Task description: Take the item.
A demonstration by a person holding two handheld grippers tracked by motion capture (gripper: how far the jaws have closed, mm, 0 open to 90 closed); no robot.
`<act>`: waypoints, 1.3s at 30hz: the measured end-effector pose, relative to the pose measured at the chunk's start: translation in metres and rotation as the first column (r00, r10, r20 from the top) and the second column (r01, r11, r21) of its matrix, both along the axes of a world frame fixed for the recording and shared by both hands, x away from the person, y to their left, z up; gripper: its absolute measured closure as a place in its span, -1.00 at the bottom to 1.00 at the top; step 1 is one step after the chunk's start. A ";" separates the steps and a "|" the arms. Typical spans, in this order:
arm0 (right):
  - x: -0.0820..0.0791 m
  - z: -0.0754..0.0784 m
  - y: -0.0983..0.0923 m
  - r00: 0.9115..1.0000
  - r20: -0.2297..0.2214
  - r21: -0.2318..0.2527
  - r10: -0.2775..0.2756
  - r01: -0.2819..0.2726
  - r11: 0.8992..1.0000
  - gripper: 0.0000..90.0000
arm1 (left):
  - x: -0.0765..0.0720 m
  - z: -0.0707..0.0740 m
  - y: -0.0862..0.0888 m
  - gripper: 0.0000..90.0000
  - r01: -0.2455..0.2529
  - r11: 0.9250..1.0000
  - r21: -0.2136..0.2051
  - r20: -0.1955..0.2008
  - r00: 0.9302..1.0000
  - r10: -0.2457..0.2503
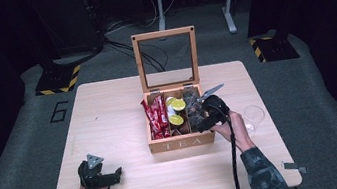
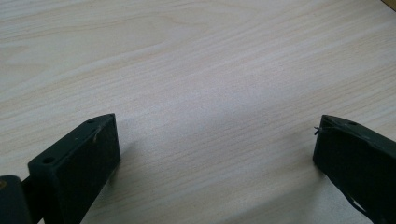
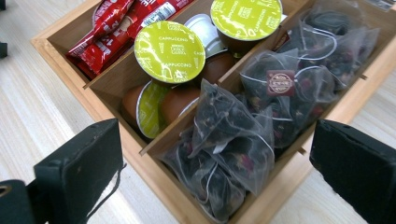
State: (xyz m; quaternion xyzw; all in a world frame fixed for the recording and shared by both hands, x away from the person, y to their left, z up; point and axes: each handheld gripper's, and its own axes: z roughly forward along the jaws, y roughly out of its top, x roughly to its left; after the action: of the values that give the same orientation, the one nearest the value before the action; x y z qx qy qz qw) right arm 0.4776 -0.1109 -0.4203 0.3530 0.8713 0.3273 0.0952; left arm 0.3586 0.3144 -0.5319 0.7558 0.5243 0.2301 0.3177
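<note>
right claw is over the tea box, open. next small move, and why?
Probably lower the right claw straight down onto the tea bags. Its jaws stand wide open directly above the right compartment of the tea box, bracketing the nearest bag, with nothing held yet. The left claw is open over bare table, so it looks idle.

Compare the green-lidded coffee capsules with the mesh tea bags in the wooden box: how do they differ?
The coffee capsules are rigid brown cups with flat, round green lids; the tea bags are soft, see-through pouches of dark leaves. The capsules fill the middle compartment, the tea bags the one beside it. Both lie loosely piled in the wooden box.
</note>
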 end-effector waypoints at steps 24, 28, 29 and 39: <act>0.018 -0.020 0.005 0.999 -0.045 -0.015 0.006 -0.006 1.000 0.00 | -0.001 0.000 0.000 -0.99 0.000 1.000 0.001 -0.001 1.000 0.000; 0.018 -0.026 0.007 0.999 -0.052 -0.043 -0.003 0.001 0.999 0.07 | -0.001 0.000 0.000 -0.99 0.001 1.000 0.001 -0.001 1.000 -0.001; 0.018 -0.028 0.008 0.999 -0.053 -0.055 -0.005 0.002 0.998 0.07 | -0.001 0.000 0.000 -0.99 0.001 1.000 0.001 -0.001 1.000 -0.001; 0.016 -0.033 0.010 0.999 -0.027 -0.085 -0.046 0.043 0.995 0.36 | 0.000 0.000 0.000 -0.99 0.002 1.000 0.001 0.002 1.000 -0.002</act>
State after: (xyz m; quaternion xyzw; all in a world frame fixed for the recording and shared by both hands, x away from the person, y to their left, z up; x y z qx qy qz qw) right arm 0.4939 -0.1009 -0.4533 0.3726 0.8776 0.2828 0.1047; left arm 0.3582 0.3143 -0.5320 0.7561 0.5233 0.2307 0.3181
